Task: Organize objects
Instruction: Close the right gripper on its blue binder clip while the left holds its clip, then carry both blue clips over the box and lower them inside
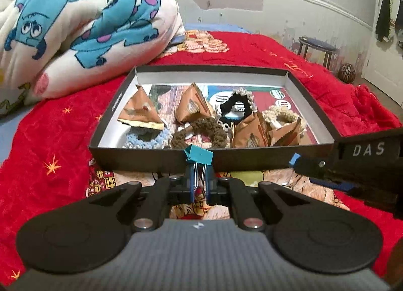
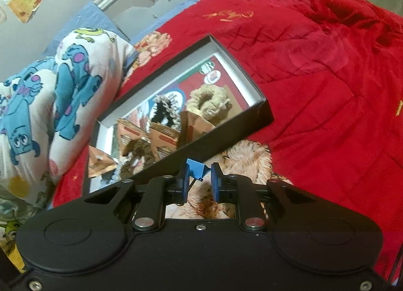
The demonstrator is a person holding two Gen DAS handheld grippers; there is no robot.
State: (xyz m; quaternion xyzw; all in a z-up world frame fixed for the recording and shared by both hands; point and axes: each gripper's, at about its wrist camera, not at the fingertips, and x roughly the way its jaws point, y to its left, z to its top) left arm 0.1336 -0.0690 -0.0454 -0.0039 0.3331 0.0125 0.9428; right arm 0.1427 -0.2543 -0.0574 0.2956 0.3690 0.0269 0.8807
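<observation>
A shallow black box (image 1: 141, 158) lies on the red bedspread and holds several brown triangular packets (image 1: 139, 111) and crocheted scrunchies (image 1: 199, 130). My left gripper (image 1: 200, 185) is shut on the wire handles of a teal binder clip (image 1: 199, 156), held just in front of the box's near wall. My right gripper (image 2: 200, 185) has its jaws apart just before the box (image 2: 226, 137); a blue binder clip (image 2: 196, 170) sits against its left finger (image 2: 185, 177), the right finger clear of it. The right gripper's body (image 1: 352, 162) shows in the left wrist view.
A folded white quilt with blue monster print (image 1: 70, 26) lies left of the box. The red bedspread (image 2: 327, 89) stretches right. A stool (image 1: 318, 49) and a dark ball (image 1: 347, 72) stand on the floor beyond the bed by the wall.
</observation>
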